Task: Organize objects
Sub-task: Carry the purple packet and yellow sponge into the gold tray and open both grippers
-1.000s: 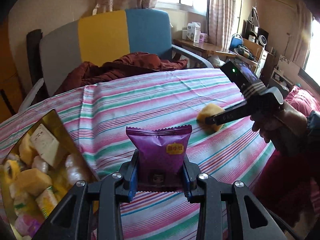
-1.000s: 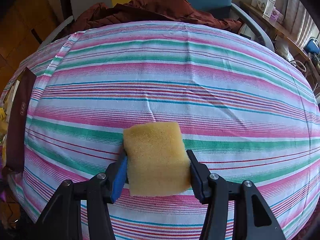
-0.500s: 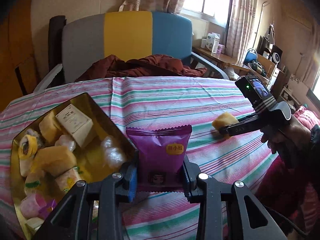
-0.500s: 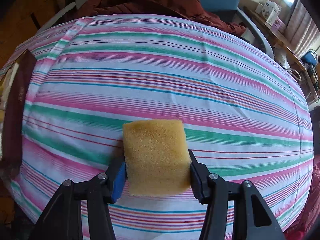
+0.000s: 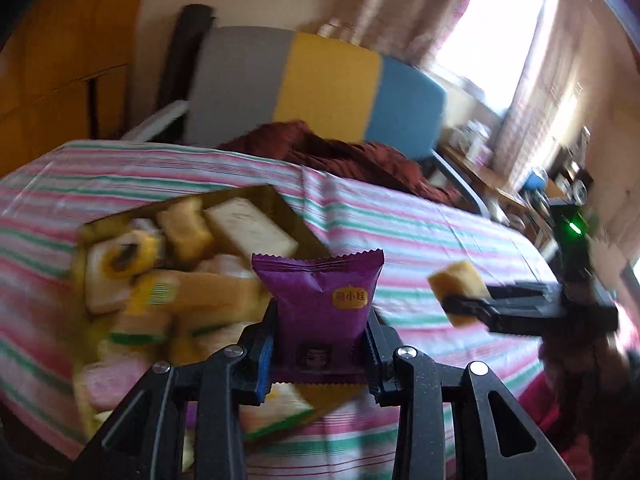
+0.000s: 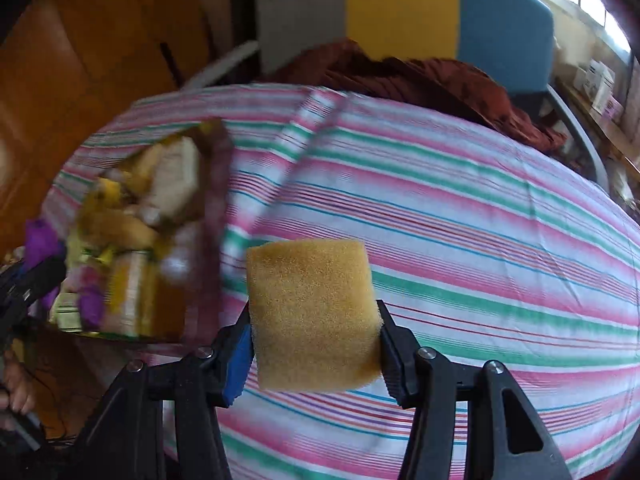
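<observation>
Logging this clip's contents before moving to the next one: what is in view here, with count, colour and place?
Snack packet: one, purple, held in the left tongs above the box.
Sponge block: one, yellow, held in the right tongs above the tablecloth.
Box: one, gold, on the table's left side, full of wrapped snacks; too blurred to count.
Tablecloth: one, pink, green and white stripes, covering the table.
Chair: one, grey, yellow and blue, behind the table.
Cloth: one, dark red, heaped on the chair.
Left tongs: black, shut.
Right tongs: black, shut.
</observation>
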`<state>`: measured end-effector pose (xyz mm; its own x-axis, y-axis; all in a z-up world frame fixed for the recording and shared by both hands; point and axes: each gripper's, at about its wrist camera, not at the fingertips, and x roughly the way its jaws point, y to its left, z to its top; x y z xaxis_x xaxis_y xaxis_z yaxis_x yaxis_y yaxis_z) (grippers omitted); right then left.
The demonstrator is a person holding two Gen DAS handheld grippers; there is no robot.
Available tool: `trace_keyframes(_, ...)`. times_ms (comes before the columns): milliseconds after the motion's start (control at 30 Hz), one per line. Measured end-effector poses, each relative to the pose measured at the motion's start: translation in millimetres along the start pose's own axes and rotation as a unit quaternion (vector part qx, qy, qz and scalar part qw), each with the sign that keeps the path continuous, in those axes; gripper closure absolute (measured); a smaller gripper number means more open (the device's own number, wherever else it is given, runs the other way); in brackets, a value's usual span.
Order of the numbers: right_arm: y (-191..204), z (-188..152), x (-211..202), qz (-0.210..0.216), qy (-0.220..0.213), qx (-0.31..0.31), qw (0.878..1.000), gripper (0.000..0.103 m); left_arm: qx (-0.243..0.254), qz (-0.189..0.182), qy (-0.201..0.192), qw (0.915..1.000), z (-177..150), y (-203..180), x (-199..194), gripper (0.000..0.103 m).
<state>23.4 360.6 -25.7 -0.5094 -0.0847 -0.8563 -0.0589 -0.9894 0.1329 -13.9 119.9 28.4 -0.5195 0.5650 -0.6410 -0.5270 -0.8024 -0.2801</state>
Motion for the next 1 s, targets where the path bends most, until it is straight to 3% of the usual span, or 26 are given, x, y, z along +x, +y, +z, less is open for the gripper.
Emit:
trace_keyframes(233, 77, 7, -3, 0.086, -0.026, -0.048, 0.995, 0.048, -0.063, 0.051, -0.023, 0.9964, 3, 70, -31, 0.067)
trace_keyframes(367, 103, 7, 10, 0.097, -0.024, -0.062, 0.993, 0.048, -0.080, 0.061, -0.023, 0.9946, 1, 86, -36, 0.067)
trace_keyframes(700, 122, -4, 49, 0.102, 0.013, -0.062, 0.993, 0.039, -0.066, -0.004, -0.009, 0.9978, 23, 53, -6, 0.067)
trace_keyframes(1000, 105, -16, 46, 0.118, 0.011, -0.035, 0.992, 0.031, -0.052, -0.023, 0.022, 0.9982, 41, 30, 37, 0.067)
